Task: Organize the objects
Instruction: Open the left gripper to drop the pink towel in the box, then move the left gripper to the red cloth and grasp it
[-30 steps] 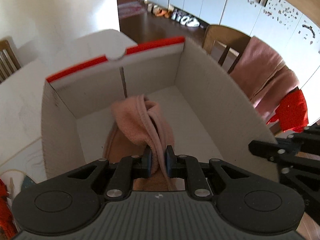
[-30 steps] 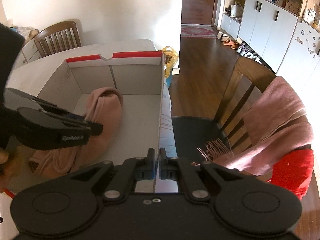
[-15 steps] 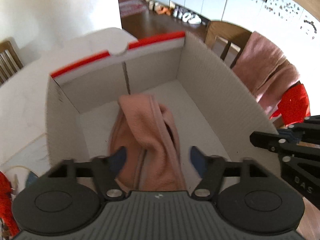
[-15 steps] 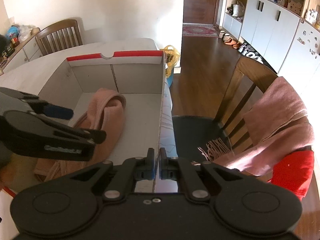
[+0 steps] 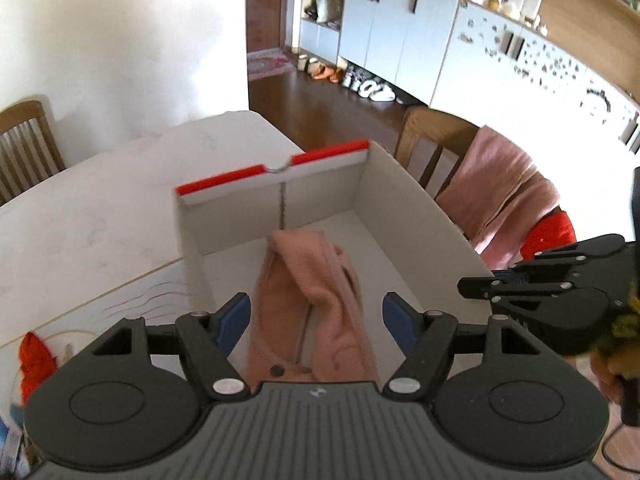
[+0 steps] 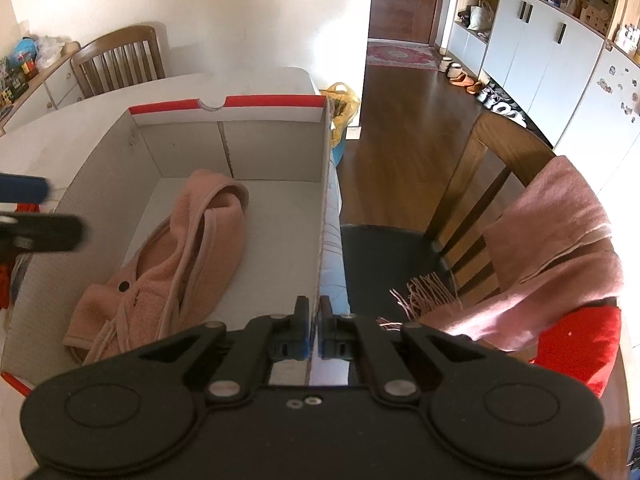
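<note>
A pink fleece garment (image 5: 312, 280) lies loose on the floor of the white cardboard box (image 5: 420, 220) with a red far rim. My left gripper (image 5: 316, 320) hangs above the garment's near end, open, its blue pads (image 5: 234, 320) clear of the cloth. In the right wrist view the garment (image 6: 200, 240) sprawls along the left half of the box (image 6: 276, 144), and the left gripper (image 6: 36, 216) shows blurred at the left edge. My right gripper (image 6: 314, 320) is shut on the top edge of the box's right wall; it also shows as the right gripper (image 5: 466, 286) in the left wrist view.
The box stands on a white table (image 5: 100, 208). A wooden chair (image 6: 492, 168) beside the box carries a pink fringed scarf (image 6: 560, 248) and a red cloth (image 6: 580, 344). Another chair (image 6: 116, 60) stands at the table's far side. A yellow bag (image 6: 344, 104) sits on the floor.
My left gripper opened and let go of the pink garment, then drew up and back. The garment settled onto the box floor. The right gripper kept still.
</note>
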Tool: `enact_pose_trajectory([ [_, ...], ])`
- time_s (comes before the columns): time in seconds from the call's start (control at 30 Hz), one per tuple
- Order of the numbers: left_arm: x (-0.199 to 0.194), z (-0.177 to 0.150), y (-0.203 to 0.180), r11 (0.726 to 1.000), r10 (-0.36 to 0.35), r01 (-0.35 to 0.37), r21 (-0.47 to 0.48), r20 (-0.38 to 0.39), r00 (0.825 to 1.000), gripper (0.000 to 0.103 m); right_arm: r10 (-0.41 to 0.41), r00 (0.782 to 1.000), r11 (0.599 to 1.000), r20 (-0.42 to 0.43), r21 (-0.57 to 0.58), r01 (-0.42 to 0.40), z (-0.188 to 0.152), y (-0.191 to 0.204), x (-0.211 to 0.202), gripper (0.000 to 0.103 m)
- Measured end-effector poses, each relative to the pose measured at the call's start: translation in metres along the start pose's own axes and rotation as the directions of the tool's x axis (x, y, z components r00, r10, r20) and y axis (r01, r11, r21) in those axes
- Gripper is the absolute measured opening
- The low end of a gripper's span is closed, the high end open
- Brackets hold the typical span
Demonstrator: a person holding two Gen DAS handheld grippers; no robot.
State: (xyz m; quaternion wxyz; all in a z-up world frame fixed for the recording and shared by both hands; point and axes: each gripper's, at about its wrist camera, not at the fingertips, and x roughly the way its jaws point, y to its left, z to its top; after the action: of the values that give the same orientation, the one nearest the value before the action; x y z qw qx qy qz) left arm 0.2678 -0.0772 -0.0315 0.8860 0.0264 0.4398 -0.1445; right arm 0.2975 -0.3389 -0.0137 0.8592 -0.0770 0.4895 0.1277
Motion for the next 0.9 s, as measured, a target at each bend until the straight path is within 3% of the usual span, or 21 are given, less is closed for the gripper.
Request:
enact_pose_trajectory([
  [0.33,-0.068,-0.045,0.069,0.992,0.067,-0.062,-0.108,0.047,0.997,0.072,0.016,0.999,0.999,-0.051,-0.029,-0.017,0.008,-0.003,0.002,0.003],
  [0.7,-0.107,-0.113,0.137,0.956,0.186,-0.183,-0.229,-0.007,0.982,0.072,0.009,0.997,0.997,-0.079,-0.07,-0.015,0.013,-0.001,0.006,0.003],
  [0.77,-0.111,-0.122,0.145,0.95,0.201,-0.199,-0.241,-0.016,0.979,0.079,0.011,0.997,0.997,-0.082,-0.069,-0.016,0.014,-0.002,0.007,0.003],
  [0.9,-0.111,-0.138,0.157,0.941,0.221,-0.224,-0.252,-0.039,0.974,0.081,0.012,0.996,0.997,-0.088,-0.071,-0.018,0.015,-0.002,0.008,0.003],
])
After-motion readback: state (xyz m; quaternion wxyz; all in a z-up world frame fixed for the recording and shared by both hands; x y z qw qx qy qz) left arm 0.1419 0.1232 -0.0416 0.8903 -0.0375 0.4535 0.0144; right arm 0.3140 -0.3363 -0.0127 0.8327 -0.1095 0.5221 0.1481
